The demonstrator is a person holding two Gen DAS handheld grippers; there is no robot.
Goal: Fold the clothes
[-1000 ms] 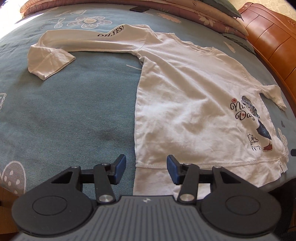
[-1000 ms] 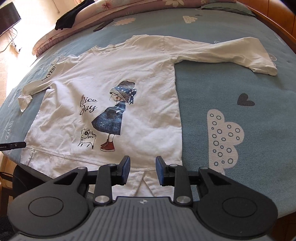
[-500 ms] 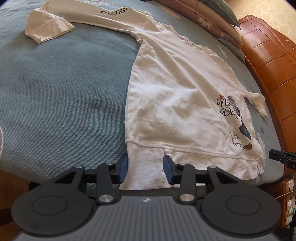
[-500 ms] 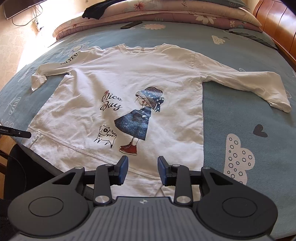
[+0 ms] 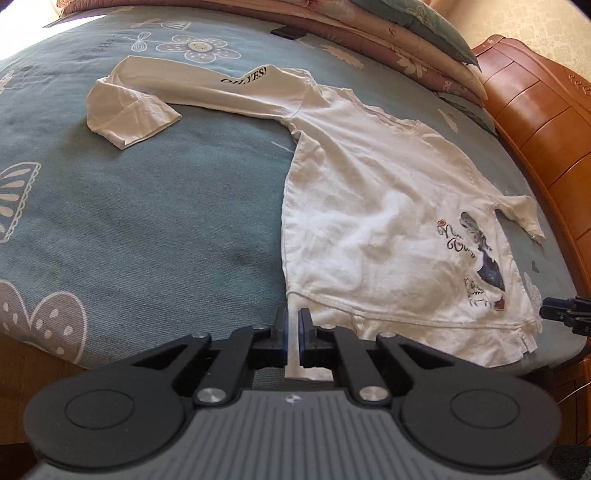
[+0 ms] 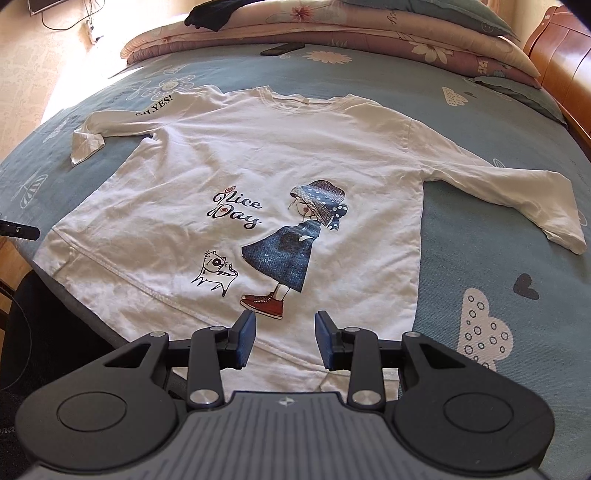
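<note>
A white long-sleeved shirt (image 5: 388,221) with a girl-and-cat print lies flat, front up, on a blue-green bedspread, both sleeves spread out. Its hem hangs at the near edge of the bed. My left gripper (image 5: 291,328) is shut on the hem's left corner, with white cloth pinched between the blue pads. In the right wrist view the shirt (image 6: 277,166) fills the middle. My right gripper (image 6: 284,332) stands open just over the hem below the red shoes, towards the right side, and its pads do not press the cloth.
Folded quilts and pillows (image 6: 369,26) line the head of the bed, with a black garment (image 6: 210,14) on them. A dark flat device (image 6: 282,48) lies near them. A wooden headboard (image 5: 546,122) stands along the right. The bed's near edge drops off right under both grippers.
My left gripper's jaws have closed onto the hem corner and it has drawn back a little. My right gripper has rolled level and slid along the hem, its jaws slightly wider.
</note>
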